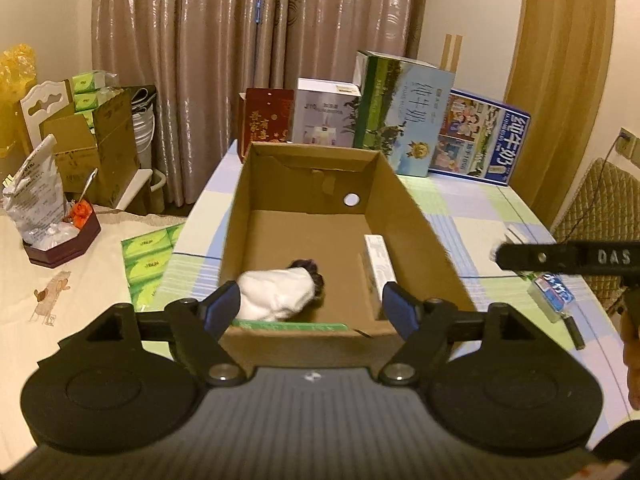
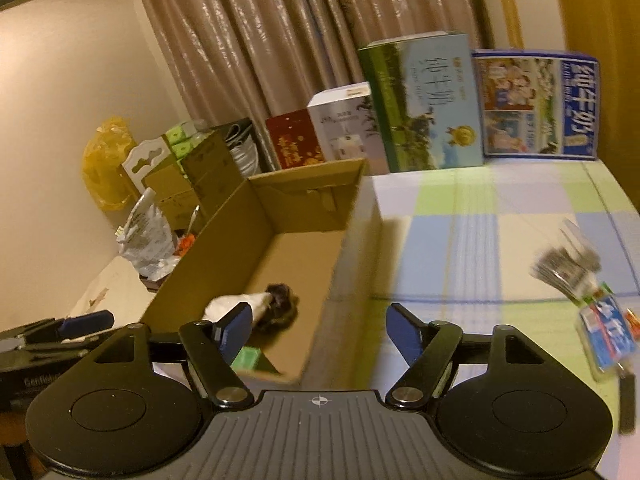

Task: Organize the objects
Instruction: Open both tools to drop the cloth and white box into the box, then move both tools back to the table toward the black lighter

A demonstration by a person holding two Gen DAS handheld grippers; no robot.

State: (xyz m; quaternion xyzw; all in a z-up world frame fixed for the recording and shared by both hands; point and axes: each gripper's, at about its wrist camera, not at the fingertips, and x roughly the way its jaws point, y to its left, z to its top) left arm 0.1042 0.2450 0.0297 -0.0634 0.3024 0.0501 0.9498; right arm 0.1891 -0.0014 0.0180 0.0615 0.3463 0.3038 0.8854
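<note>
1 open brown cardboard box (image 1: 308, 184) holds white cloth (image 1: 276, 294).

A brown cardboard box (image 1: 404, 208) is seen on a tablecloth (image 2: 480, 216) checked in pale blue, green, lilac and cream. A white cloth bundle (image 1: 276, 292) with a dark end is seen inside. Shiny taupe curtains (image 1: 224, 48) are patterned faintly.

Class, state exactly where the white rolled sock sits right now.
The white rolled sock lies inside the cardboard box, on its floor at the near left, left of the long white carton in the left wrist view.
</note>
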